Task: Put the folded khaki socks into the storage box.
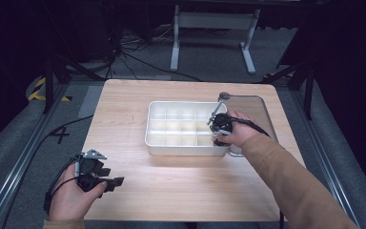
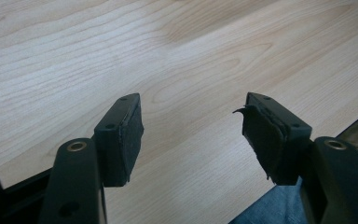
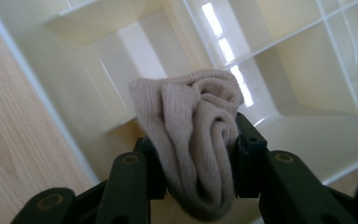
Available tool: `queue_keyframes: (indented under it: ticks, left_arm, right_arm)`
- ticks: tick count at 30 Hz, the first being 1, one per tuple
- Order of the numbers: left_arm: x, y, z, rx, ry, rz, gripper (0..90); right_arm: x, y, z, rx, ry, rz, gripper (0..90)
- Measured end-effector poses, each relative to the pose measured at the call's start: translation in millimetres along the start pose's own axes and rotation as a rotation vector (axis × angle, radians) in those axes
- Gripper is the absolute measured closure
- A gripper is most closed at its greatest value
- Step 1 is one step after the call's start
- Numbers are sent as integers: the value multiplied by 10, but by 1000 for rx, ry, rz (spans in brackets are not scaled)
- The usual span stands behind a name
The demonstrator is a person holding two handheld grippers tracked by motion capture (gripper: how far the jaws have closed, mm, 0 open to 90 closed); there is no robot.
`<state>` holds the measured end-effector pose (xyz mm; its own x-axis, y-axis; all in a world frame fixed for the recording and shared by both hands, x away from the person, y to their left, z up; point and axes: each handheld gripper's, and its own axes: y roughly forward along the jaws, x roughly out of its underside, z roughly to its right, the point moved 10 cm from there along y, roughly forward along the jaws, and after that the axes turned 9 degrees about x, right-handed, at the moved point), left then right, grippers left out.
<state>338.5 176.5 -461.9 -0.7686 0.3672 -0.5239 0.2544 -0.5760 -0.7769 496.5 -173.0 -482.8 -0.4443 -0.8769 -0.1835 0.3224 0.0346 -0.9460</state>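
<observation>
In the right gripper view, the right gripper is clenched on a rolled beige sock, its two black jaws pressing the ribbed fabric from either side. The bundle sits low in the centre of that frame, over a compartment of the white divided tray; whether it touches the tray floor cannot be told. In the high view the right gripper shows right of centre, at the tray's right end, held by the person's right hand (a tan sleeve runs off toward the lower right corner). The left gripper lies in the lower left of the high view, near the wooden table's front edge. In the left gripper view its jaws stand apart with bare wood grain between them, grasping nothing.
</observation>
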Motion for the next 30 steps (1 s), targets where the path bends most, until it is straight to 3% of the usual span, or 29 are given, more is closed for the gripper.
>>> queue_keyframes:
  ticks: [10,13,16,23,28,30]
  left_arm:
    - [-7,32,-9,1,8,-8,386]
    - [-8,37,3,2,5,-6,386]
    - [-10,37,1,4,6,-7,385]
    - [-10,51,4,3,6,-13,386]
    - [-17,60,16,5,10,-12,386]
    - [-12,56,11,4,7,-13,387]
  right_arm:
    - [46,159,-11,-13,17,-42,657]
    - [47,148,-12,-26,25,-27,629]
    - [52,80,-12,-50,56,-1,583]
    - [-5,-171,25,-27,60,31,557]
    - [-85,-277,16,-14,53,59,589]
    - [-100,-268,38,-21,73,64,662]
